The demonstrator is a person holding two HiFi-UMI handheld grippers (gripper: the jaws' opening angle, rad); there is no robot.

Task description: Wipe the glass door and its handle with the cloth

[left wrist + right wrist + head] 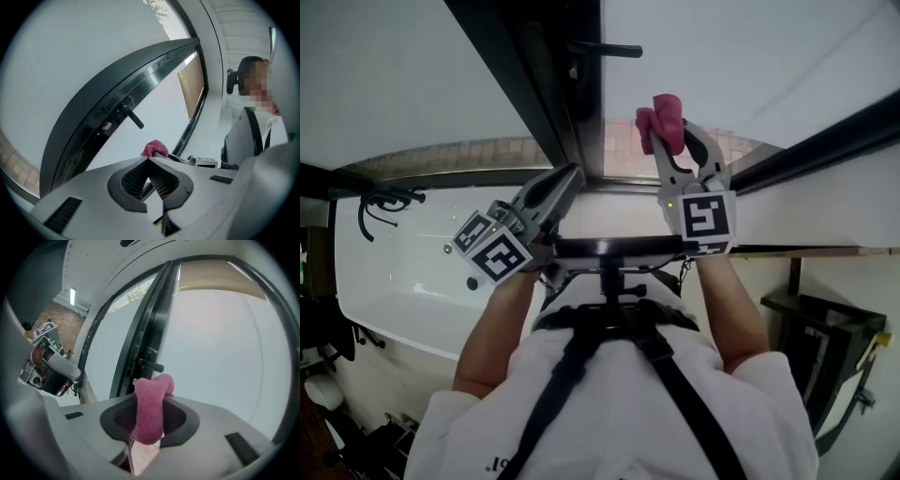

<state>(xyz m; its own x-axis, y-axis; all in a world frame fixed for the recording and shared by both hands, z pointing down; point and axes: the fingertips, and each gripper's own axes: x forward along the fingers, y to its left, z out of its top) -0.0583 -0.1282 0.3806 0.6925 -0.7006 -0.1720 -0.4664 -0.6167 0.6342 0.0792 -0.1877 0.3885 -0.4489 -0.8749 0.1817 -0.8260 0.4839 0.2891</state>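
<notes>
— Where does the light come from?
— Daylight pours through the pale, milky glass door panes (750, 56), washed almost white. The dark metal door frame (544, 84) stands nearly in silhouette against them.
— And the sharpness?
— The head view is crisp. Both gripper views bow straight lines into arcs and fade to black at the corners (a wide-angle look). The fuzzy pink cloth (149, 413), close to the lens, looks soft. Shadows are faint and diffuse.

A white bathtub (394, 281) lies at the left, with a black tap and hose (384, 202) on its far rim. Brick paving (459, 155) shows beyond. A dark rack (825, 328) stands at the right.
</notes>
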